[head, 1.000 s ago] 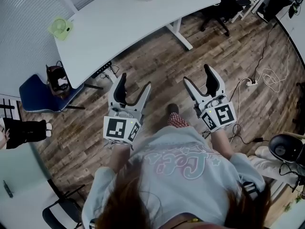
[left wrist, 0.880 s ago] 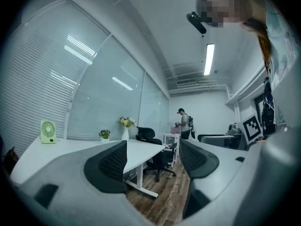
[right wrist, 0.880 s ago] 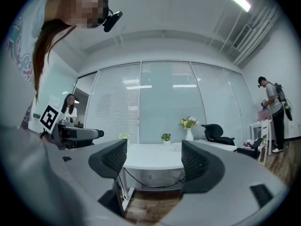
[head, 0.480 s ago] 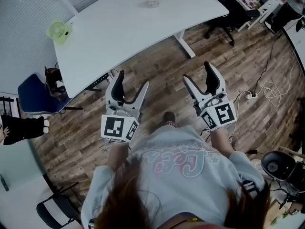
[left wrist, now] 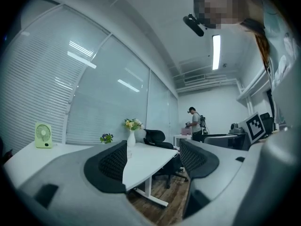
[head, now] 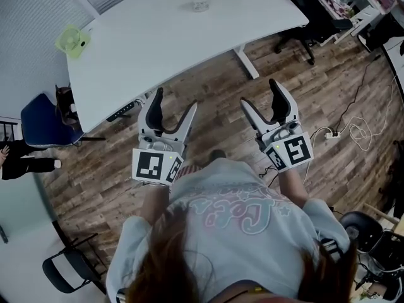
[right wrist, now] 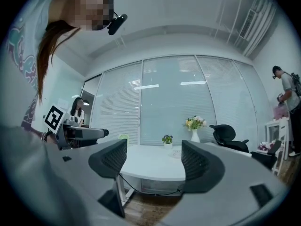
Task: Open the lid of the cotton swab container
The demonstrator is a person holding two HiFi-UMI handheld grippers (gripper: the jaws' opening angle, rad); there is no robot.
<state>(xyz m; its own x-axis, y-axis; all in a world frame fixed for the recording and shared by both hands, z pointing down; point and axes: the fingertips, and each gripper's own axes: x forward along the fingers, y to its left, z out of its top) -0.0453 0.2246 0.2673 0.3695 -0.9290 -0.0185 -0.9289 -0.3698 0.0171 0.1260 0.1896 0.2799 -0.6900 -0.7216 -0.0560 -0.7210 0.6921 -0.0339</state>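
White bench (head: 189,43) well ahead; small clear container (head: 201,5), likely the swab one, near its far edge | left tongs (head: 175,103), right tongs (head: 261,96): gaping wide, empty, over wood floor | risk: light container skidding or tipping if pried without bracing

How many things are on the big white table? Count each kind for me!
green fan: 1
container: 1
vase of flowers: 1
potted plant: 1
Total: 4
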